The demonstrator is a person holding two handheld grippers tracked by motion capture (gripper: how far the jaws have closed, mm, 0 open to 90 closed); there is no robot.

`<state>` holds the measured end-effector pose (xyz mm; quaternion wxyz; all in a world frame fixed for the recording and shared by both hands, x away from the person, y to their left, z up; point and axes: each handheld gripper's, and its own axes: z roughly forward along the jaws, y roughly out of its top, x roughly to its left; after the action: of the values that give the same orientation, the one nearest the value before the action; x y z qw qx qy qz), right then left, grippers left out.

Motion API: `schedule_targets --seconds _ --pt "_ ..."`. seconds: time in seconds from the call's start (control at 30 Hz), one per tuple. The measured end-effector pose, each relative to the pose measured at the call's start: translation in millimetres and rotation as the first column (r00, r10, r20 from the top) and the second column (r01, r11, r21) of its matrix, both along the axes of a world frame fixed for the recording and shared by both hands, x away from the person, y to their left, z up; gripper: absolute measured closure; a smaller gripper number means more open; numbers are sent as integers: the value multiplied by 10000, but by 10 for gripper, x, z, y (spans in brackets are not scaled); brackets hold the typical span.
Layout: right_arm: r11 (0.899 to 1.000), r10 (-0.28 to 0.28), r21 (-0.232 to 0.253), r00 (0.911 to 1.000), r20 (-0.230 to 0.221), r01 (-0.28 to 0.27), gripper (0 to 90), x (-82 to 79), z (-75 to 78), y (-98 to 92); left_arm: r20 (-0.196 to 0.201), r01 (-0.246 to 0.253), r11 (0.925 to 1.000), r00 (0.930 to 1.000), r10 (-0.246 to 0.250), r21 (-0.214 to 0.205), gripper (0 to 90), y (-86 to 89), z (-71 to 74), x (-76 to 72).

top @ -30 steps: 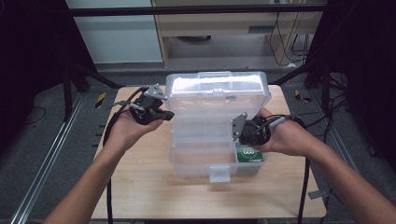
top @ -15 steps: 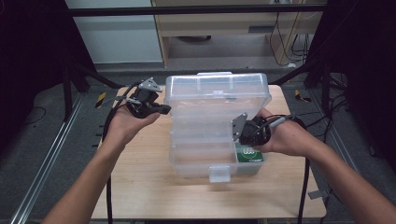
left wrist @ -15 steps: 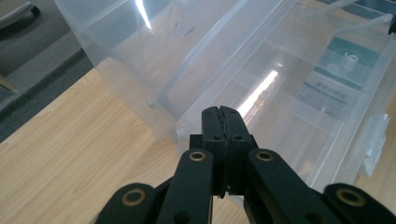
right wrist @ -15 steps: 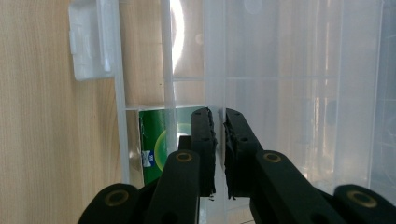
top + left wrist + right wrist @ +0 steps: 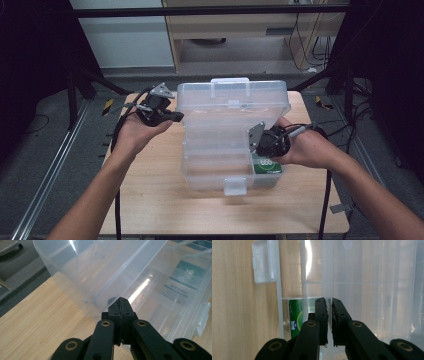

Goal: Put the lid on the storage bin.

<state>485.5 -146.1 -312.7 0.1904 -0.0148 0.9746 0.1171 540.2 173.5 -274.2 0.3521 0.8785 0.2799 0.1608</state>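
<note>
A clear plastic compartment box (image 5: 215,170) sits on the wooden table (image 5: 150,200) with its lid (image 5: 232,107) raised nearly upright. My left gripper (image 5: 175,116) is at the lid's left edge; in the left gripper view its jaws (image 5: 121,305) are shut on the lid's rim (image 5: 100,297). My right gripper (image 5: 260,149) is at the box's right wall, and its jaws (image 5: 329,301) are shut on that thin clear wall (image 5: 327,270). A green packet (image 5: 267,166) (image 5: 295,317) lies in the front right compartment, just below the right gripper.
The box's white latch (image 5: 235,186) hangs over its front side. Bare tabletop lies to the left of and in front of the box. Black cables (image 5: 120,132) trail off both table sides. Dark frame posts (image 5: 75,85) stand beyond the back corners.
The left gripper has risen and moved back with the lid's edge, swinging the lid from low over the box to nearly upright. The right gripper has stayed on the box wall.
</note>
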Motion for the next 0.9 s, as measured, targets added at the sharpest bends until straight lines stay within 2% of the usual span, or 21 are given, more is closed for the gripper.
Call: schedule_targets --seconds 0.4,0.5,0.53,0.67,0.9 --pt "9998 -49 197 10000 -84 50 815 -17 -21 -25 -72 15 10000 10000 -15 -89 898 6 -34 -33" --pt "9992 -107 375 9999 -82 110 743 -37 -24 -43 -131 30 10000 9999 -31 -95 898 16 -53 -41" --pt "9984 -220 523 9997 -61 223 693 -53 -23 -65 -172 34 9999 9998 -37 -153 898 24 -69 -50" --pt "9953 -488 831 9988 -51 491 622 -62 -20 -119 -185 46 9998 9998 -50 -194 898 33 -81 -66" --pt "9940 -499 968 9985 -227 518 651 -114 -31 -191 -247 46 9994 9997 -55 -352 897 47 -118 -107"
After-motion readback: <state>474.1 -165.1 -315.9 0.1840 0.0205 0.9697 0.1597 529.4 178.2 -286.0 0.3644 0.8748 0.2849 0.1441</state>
